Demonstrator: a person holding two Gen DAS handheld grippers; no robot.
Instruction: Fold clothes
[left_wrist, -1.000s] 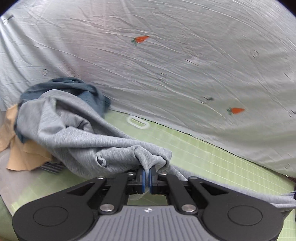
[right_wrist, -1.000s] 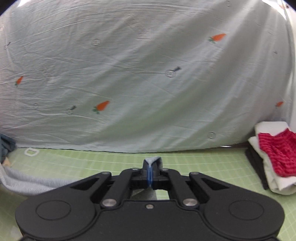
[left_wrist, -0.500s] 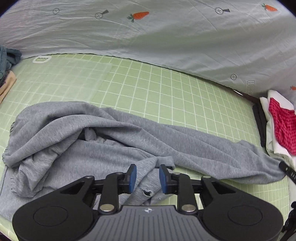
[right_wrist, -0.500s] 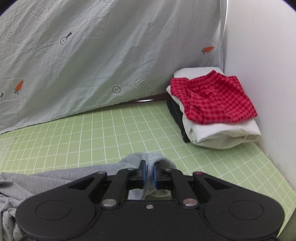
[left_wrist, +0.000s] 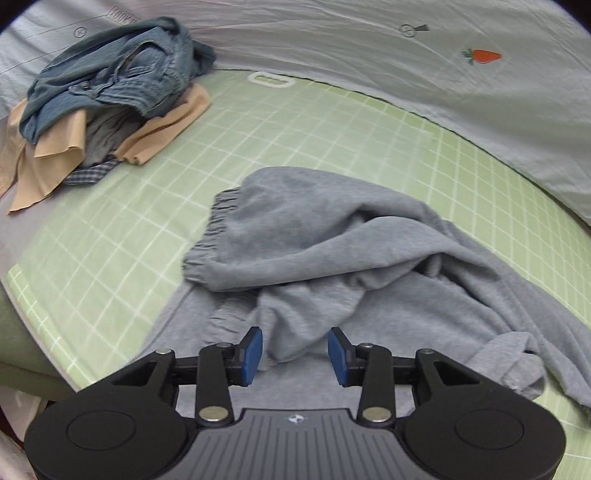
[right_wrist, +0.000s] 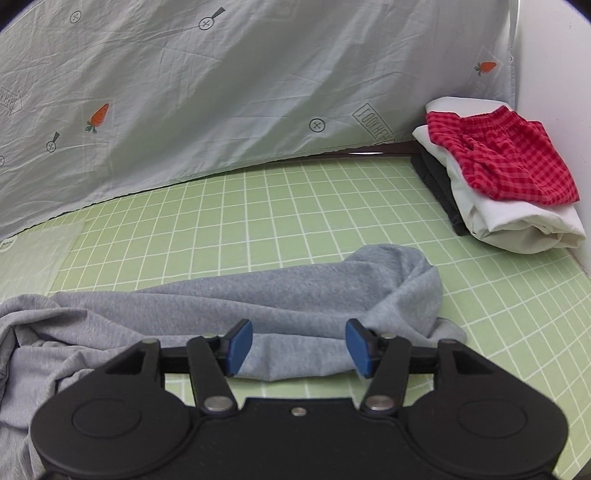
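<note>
both pairs of fingers are spread apart and grasp nothing. the left gripper (left_wrist: 294, 350) hovers low over the crumpled waist end of the grey sweatpants (left_wrist: 351, 258), a fold of grey cloth lying between its blue pads (left_wrist: 252, 355) without being pinched. the elastic waistband (left_wrist: 210, 236) faces the left side of that view, bunched and partly turned over. the right gripper (right_wrist: 298, 347) stands released over the leg end of the same grey sweatpants (right_wrist: 258, 295), whose cuff (right_wrist: 406, 273) is doubled back on itself. the garment lies in a loose, wrinkled heap across the green grid mat (right_wrist: 295, 206) that covers the bench. at the far left of the mat sits a pile of unfolded clothes (left_wrist: 107, 92), blue denim on top of tan and grey pieces. at the far right, against the white wall, is a folded stack (right_wrist: 509, 206) with red checked shorts (right_wrist: 506, 158) on top. a pale carrot-print sheet (right_wrist: 221, 92) hangs behind the mat.
</note>
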